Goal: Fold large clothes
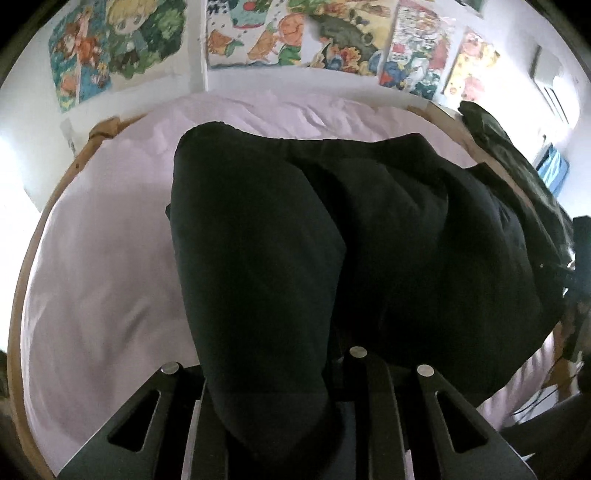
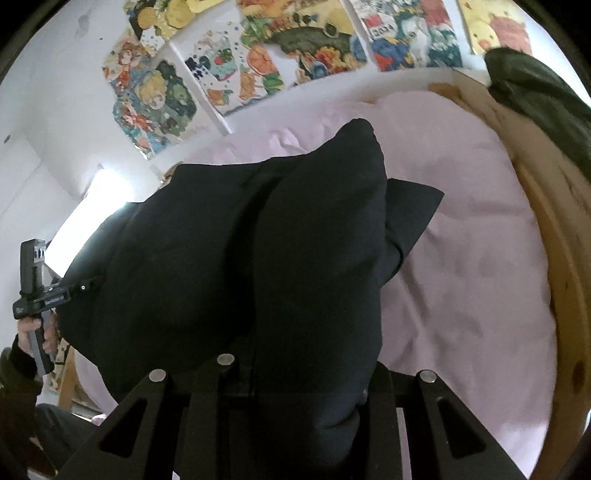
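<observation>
- Left wrist view: one black garment [image 1: 332,229] hangs in a big bunch above the bed [image 1: 110,258], which has a pale pink sheet and a wooden frame; the far end of the cloth lies near the bed's far side.
- The left hand-held gripper [image 1: 284,417] has its two fingers close together, clamped on a thick fold of the black garment; the fold fills the gap between them.
- One dark green garment [image 1: 517,162] lies on the right edge of the bed; bright cartoon posters [image 1: 295,33] cover the white wall behind.
- Right wrist view: the same black garment [image 2: 258,266] hangs over the pink bed [image 2: 480,258]; one corner of it pokes out to the right.
- The right hand-held gripper [image 2: 295,424] has its fingers close together too, clamped on another bunch of the black cloth.
- At the left edge, a hand [image 2: 37,336] holds the other hand-held gripper [image 2: 40,288] against the cloth's far side; its fingers are hidden in the cloth.
- The dark green garment [image 2: 546,103] sits at the top right on the wooden frame; two hand-held grippers in all, both on the one black garment.
</observation>
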Motion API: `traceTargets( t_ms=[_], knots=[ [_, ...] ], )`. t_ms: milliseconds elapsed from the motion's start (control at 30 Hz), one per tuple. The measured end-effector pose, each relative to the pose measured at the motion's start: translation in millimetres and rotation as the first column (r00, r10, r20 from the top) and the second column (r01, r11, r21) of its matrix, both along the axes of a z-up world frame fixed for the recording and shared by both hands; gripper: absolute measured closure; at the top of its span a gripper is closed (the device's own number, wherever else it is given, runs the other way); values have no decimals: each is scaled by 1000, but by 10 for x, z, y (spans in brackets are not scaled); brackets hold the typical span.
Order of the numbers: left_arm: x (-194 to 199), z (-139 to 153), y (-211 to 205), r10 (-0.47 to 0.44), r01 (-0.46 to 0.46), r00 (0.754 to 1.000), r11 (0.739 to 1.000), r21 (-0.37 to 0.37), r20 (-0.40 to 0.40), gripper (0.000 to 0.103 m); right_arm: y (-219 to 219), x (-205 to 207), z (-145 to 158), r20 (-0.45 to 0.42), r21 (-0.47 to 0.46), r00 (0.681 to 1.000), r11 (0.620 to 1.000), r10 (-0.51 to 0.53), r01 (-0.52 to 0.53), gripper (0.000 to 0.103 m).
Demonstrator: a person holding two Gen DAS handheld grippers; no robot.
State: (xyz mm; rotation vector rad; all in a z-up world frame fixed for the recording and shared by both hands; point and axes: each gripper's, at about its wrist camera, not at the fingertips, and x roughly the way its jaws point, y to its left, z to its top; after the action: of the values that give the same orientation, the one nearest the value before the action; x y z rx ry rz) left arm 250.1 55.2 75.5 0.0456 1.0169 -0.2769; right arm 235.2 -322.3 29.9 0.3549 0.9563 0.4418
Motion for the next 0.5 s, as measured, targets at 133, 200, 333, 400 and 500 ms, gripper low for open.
traceTargets(
  t_ms=[133,200,333,400,500],
  knots=[
    [16,-155,50,48,-47,999,999,-11,24,72,-24,-42,-163,6,-28,997,997,-71,71,60],
    [23,-222,87,82,-82,996,997,-15,31,62,-28,-44,-199,5,-45,996,995,-86,86,54],
    [29,-360,189,142,-141,990,990,-25,25,46,-44,-115,-267,39,-79,990,987,-134,137,41],
    [16,-379,263,163,-162,986,986,-46,25,40,-46,-159,-302,51,-74,985,983,-166,170,37],
    [-17,-390,370,210,-207,977,974,-95,23,38,-29,-245,-306,84,-102,975,972,-205,213,24]
  ],
)
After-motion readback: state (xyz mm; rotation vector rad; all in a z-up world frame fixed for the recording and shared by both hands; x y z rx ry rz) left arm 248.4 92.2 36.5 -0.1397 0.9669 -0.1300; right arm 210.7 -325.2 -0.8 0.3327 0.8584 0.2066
